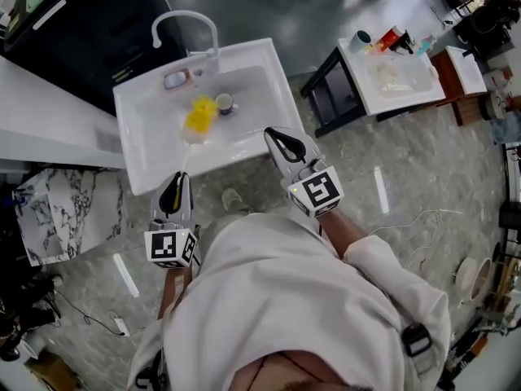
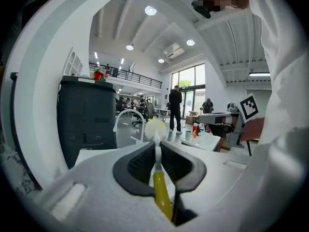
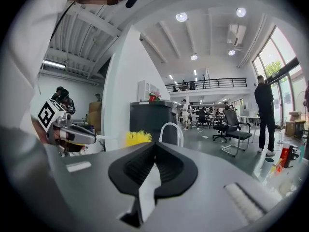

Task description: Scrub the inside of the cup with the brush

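A small cup point(image 1: 225, 103) with a dark inside stands in the white sink point(image 1: 260, 63), just right of the brush's yellow bristle head point(image 1: 199, 115). My left gripper point(image 1: 175, 179) is shut on the brush, whose thin stem runs up from the jaws over the sink's front edge. In the left gripper view the yellow handle point(image 2: 161, 191) lies clamped between the pads of the left gripper point(image 2: 158, 146), with the bristles point(image 2: 155, 128) ahead. My right gripper point(image 1: 273, 134) hovers at the sink's front right edge, shut with nothing in it. In the right gripper view the right gripper point(image 3: 155, 146) has its jaws closed.
A curved white faucet point(image 1: 186, 21) rises at the sink's back, with a small dish point(image 1: 175, 80) on the rim. A black cabinet point(image 1: 98, 23) stands behind. A second white table point(image 1: 391, 76) with bottles is at the right. A marble block point(image 1: 53, 210) is at the left.
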### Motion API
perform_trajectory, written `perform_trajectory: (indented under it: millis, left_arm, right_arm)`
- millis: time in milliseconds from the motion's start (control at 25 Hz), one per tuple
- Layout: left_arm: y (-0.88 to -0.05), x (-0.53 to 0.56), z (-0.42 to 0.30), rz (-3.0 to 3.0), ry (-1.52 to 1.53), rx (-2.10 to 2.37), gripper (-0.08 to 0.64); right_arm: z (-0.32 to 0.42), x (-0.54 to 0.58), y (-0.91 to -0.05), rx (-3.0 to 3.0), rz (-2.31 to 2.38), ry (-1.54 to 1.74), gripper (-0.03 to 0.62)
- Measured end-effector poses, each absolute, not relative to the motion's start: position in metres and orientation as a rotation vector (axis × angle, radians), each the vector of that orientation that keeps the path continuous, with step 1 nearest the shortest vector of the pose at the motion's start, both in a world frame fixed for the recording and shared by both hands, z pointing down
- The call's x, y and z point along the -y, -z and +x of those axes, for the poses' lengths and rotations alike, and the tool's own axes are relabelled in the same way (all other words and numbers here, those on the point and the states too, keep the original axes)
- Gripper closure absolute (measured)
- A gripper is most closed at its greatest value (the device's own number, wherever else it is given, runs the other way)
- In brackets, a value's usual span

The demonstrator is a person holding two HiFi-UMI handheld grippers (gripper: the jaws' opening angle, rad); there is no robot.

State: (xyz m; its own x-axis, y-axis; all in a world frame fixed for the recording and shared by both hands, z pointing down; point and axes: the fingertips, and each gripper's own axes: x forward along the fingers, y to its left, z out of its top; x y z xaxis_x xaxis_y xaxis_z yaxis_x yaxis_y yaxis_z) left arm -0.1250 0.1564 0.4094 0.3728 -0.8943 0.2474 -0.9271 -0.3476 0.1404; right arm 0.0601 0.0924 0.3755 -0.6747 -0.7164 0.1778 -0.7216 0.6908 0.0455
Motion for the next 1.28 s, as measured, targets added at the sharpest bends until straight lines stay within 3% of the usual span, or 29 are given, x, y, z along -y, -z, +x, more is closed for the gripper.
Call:
perform_trajectory:
  millis: [1280]
  left_arm:
    - [-0.445,-0.026,-0.110,2.229,-0.263,1.725,0.514]
  right_arm:
    - [0.050,0.066,-0.463,2.698,0.853,-0.129,0.588]
